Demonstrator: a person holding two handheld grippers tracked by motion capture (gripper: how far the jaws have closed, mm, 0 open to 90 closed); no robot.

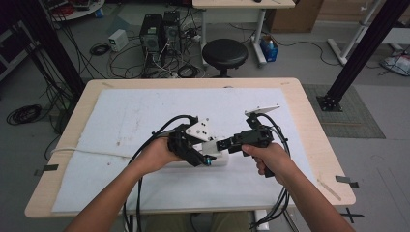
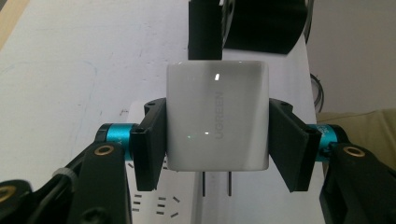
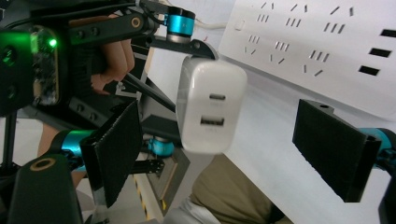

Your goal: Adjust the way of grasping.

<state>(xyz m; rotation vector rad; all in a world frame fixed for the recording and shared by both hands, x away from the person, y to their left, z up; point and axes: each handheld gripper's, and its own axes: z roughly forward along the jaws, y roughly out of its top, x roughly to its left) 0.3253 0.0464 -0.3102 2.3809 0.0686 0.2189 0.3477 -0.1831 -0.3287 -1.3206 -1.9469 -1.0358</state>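
A white two-port wall charger [image 2: 217, 121] marked UGREEN is clamped by its sides in my left gripper [image 2: 219, 140], prongs pointing down over a white power strip [image 2: 154, 196]. From above, the left gripper [image 1: 209, 155] and right gripper [image 1: 223, 144] meet nose to nose at the table's middle. In the right gripper view the charger [image 3: 210, 107] faces me with its ports. My right gripper [image 3: 222, 126] stands open, one pad on each side of the charger and neither touching it. The power strip [image 3: 327, 51] lies behind on the mat.
A white mat [image 1: 135, 116] covers most of the wooden table [image 1: 309, 121]. Cables trail from both grippers toward the near edge. A black stool [image 1: 225, 53], computer towers and loose wires stand on the floor beyond the table.
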